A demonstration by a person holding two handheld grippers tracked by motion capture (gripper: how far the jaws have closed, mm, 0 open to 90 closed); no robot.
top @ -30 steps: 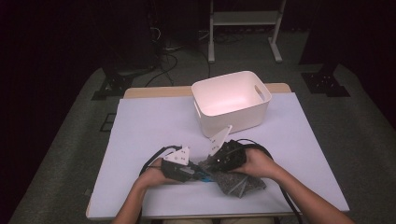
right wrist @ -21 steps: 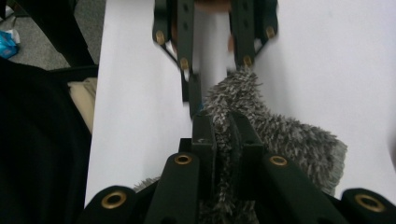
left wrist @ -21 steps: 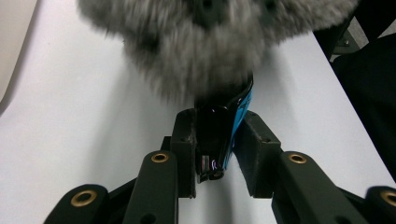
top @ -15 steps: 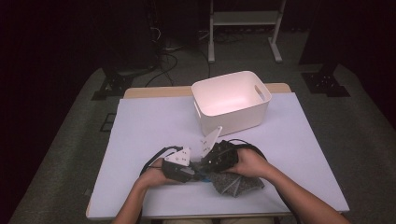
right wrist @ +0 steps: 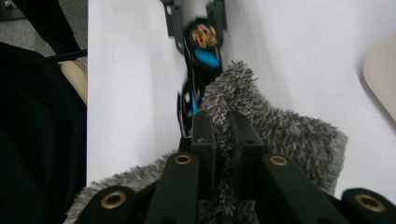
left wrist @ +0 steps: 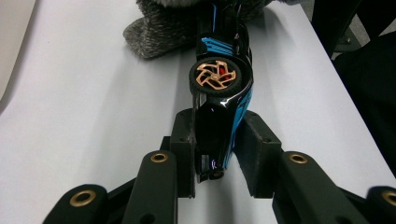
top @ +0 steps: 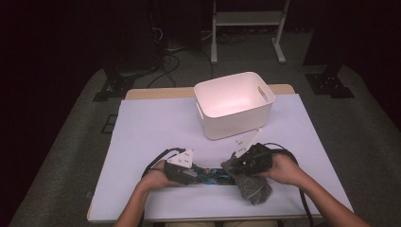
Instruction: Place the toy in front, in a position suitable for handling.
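You have the glossy black-and-blue toy car with copper-spoked wheels (left wrist: 219,88) pinned on its side by your left gripper (left wrist: 215,154), whose jaws are closed tight on one end of the body; that keeps the car steady so its panels face the cloth. Your right gripper (right wrist: 223,140) has its jaws pinched shut on a fold of the shaggy grey microfibre cloth (right wrist: 280,135), and the free edge of that cloth lies against the far end of the car, which reads as wiping the car. From above, the car (top: 213,176) lies on the pale lilac table cover (top: 156,123) near the front edge, at about 6 o'clock, between your two hands. The white plastic bin with handle slots (top: 234,105) waits at 12 o'clock of the car, well apart, probably to receive it afterwards.
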